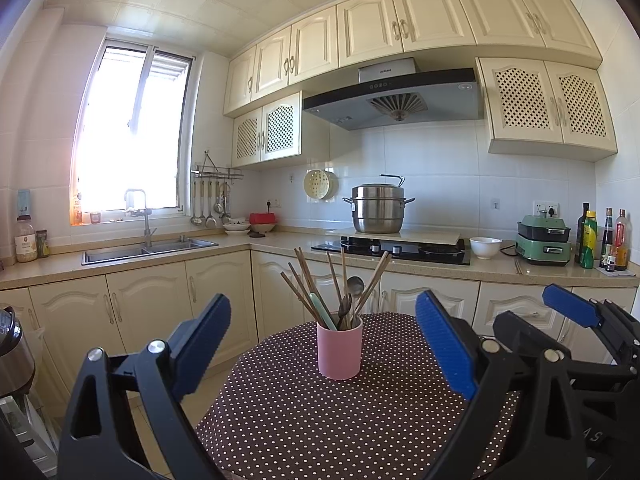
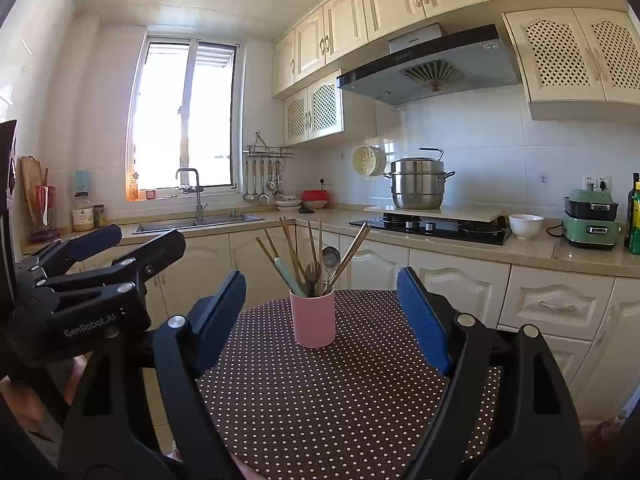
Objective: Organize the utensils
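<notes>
Left gripper [image 1: 324, 344]: jaws set wide apart, blue pads facing inward, nothing between them and nothing touched. It hovers over the near edge of the table [image 1: 320, 432], pointing roughly level toward the pink cup [image 1: 339, 350].

Right gripper [image 2: 322, 320]: jaws likewise spread wide, empty, in contact with nothing. It is held beside the left gripper, also aimed at the pink cup.

Pink cup: upright on the table, which is round and covered in a brown cloth with white dots. In each wrist view the cup appears in the gap between that gripper's jaws but beyond their tips, clear of both pads.

Chopsticks [image 1: 306, 280]: several wooden ones standing in the pink cup, leaning outward to both sides above its rim.

Spoon [image 1: 355, 285]: metal, bowl upward, in the pink cup among the chopsticks.

Pale green handle [image 1: 322, 310]: leaning at the cup's left rim; the kind of utensil cannot be told. Darker utensils sit low in the cup, too small to identify.

Behind the pink cup: cream cabinets, and a steel steamer pot [image 1: 378, 208] on the hob.
</notes>
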